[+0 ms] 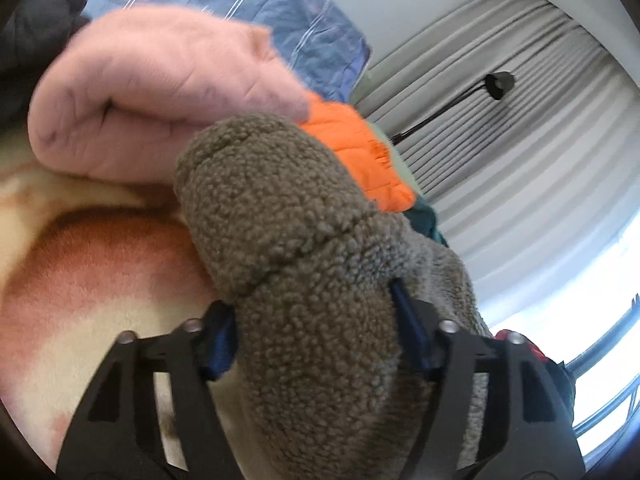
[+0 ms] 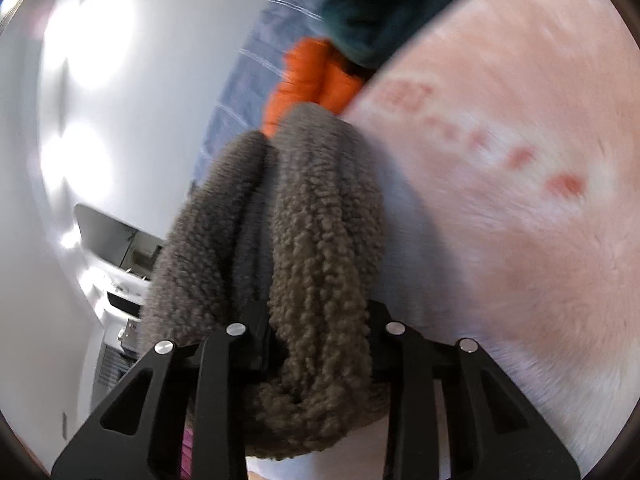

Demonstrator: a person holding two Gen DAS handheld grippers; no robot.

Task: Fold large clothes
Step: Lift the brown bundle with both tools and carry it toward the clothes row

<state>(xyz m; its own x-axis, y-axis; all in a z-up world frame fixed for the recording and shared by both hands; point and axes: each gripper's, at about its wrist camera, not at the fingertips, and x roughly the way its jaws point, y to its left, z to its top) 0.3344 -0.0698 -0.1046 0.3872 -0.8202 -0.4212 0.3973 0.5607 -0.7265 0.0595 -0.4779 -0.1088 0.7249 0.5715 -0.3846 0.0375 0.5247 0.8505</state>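
- A bedroom: a bed covered by a fluffy cream and pink blanket, a white wall, and pale pleated curtains with a black lamp in front of them. Bright daylight comes through a window below the curtains in the left wrist view.
- The landmark is the brown fleece garment, the thing being folded. It is bunched thick and sits just over the blanket.
- Beyond the fleece lie a rolled pink garment, an orange puffer jacket just beside it, and a dark teal garment. Past these a blue striped duvet runs along the wall.
- The left claw grips a thick roll of the fleece, blue pads pressed into both sides.
- The right claw is clamped on another fold of the same fleece, which drapes forward over it.
- Step, as I judge it: both ends are pinched and the garment is being lifted clear to be spread or doubled over.
- Next move calls for drawing the two claws apart to pull the fleece flat, then laying it on the bare blanket, clear of the pink roll and orange jacket.
- Risk: the bulky pile may slip from a shallow pinch.
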